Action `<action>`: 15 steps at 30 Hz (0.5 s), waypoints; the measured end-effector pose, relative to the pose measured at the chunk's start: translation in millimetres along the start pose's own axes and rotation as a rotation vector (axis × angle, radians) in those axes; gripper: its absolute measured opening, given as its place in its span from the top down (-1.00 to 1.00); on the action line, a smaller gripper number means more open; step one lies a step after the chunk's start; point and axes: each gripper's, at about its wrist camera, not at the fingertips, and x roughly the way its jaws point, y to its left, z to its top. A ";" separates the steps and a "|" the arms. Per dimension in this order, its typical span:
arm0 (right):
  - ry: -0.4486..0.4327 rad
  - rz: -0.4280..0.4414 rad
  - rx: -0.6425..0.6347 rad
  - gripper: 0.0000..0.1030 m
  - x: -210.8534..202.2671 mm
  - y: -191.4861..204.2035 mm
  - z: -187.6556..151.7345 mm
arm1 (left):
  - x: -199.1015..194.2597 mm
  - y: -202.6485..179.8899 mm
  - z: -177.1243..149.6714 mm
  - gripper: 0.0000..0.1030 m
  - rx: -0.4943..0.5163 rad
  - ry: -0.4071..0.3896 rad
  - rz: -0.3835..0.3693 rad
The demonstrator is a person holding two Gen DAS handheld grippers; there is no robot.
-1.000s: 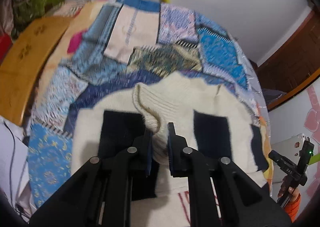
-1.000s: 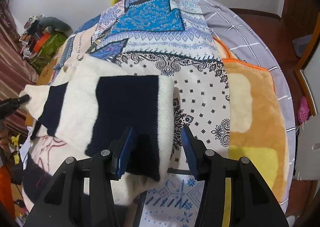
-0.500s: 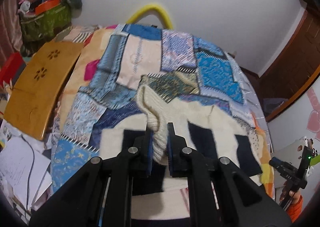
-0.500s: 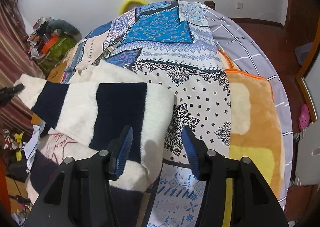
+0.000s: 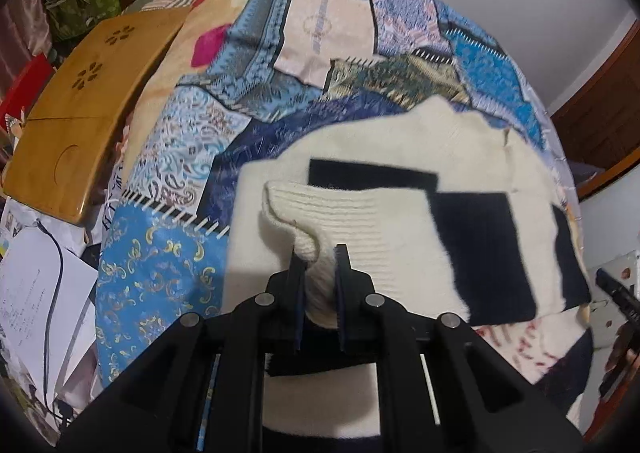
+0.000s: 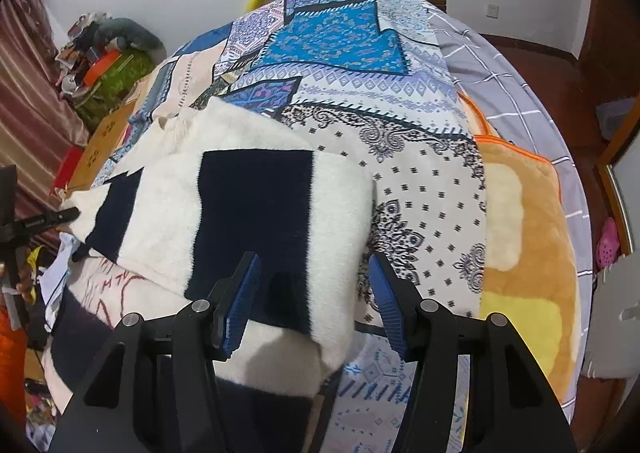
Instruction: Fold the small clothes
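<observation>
Since the earlier frame the left gripper (image 5: 320, 253) has come down with the ribbed cuff (image 5: 316, 213), laying the sleeve (image 5: 400, 229) across the sweater (image 5: 460, 149), while the right gripper (image 6: 314, 265) has let go and its jaws are opening. In the left wrist view, low centre, the left jaws are clamped on the cream cuff, which bunches between the pads. Beyond it the cream sweater with navy blocks fills the middle and right of the frame, flat on the patchwork quilt (image 5: 256, 65). A wooden board (image 5: 88, 101) lies at upper left, papers (image 5: 28, 293) at lower left. In the right wrist view the blue pads (image 6: 240, 301) stand apart, low in the frame; the folded sleeve edge lies between them, but neither pad presses on it. The sweater spreads left of centre, and the quilt runs to the top. An orange blanket (image 6: 520, 229) sits at right, beside a grey checked sheet (image 6: 500, 81).
</observation>
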 end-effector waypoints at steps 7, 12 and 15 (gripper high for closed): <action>0.031 -0.007 -0.044 -0.11 13.2 19.7 0.2 | 15.1 0.4 -11.6 0.57 0.055 0.011 0.071; 0.043 -0.036 -0.086 -0.37 15.7 33.1 -2.1 | 8.8 3.7 -18.0 0.19 0.088 0.001 0.123; 0.044 -0.036 -0.102 -0.39 11.9 39.7 -3.8 | 1.4 6.6 -22.2 0.12 0.098 -0.004 0.144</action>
